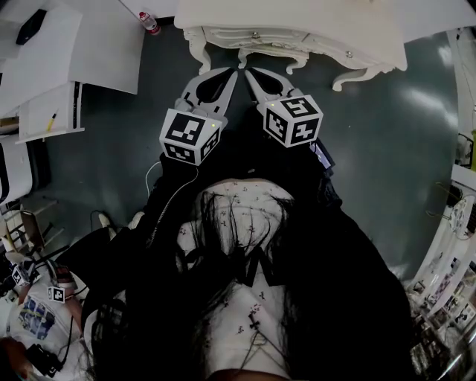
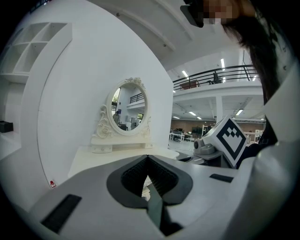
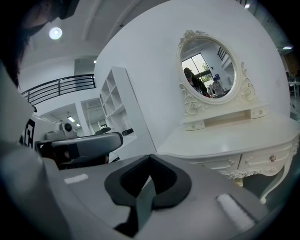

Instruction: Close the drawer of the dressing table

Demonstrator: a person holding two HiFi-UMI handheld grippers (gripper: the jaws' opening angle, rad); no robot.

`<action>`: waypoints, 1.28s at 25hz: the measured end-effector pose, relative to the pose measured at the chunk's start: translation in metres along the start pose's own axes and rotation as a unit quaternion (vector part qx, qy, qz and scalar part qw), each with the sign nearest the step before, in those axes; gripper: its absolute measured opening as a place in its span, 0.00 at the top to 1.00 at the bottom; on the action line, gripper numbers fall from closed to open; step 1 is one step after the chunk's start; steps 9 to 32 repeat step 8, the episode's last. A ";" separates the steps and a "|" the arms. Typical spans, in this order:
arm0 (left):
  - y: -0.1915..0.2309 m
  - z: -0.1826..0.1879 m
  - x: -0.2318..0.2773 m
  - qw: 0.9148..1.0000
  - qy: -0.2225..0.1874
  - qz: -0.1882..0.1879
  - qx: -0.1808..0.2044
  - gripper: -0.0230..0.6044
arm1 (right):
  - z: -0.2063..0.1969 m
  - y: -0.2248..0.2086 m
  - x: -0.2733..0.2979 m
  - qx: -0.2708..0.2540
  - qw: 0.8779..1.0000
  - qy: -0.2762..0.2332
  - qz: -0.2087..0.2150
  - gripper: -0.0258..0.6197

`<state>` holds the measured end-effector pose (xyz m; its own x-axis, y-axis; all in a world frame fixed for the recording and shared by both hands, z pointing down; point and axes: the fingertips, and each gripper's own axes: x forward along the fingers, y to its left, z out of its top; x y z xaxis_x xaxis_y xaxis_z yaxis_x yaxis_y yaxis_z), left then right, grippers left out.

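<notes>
Now L gripper (image 1: 231, 73) & R gripper (image 1: 250, 72) hover, jaws pressed together, empty; drawer (image 1: 268, 37) of dressing table (image 1: 297, 18) just ahead.

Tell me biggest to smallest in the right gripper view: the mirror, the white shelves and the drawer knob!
1. Mirror and white shelves: they look about alike, and distance from the camera makes ranking them unsure.
2. Drawer knob: by far the smallest.
</notes>
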<state>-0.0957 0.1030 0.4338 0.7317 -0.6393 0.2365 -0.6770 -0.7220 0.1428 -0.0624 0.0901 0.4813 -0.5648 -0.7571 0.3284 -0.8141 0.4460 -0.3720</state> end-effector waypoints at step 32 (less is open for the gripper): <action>-0.006 0.002 0.003 1.000 -0.004 -0.006 0.007 0.96 | -0.001 -0.002 -0.004 -0.003 1.000 0.002 0.002 0.95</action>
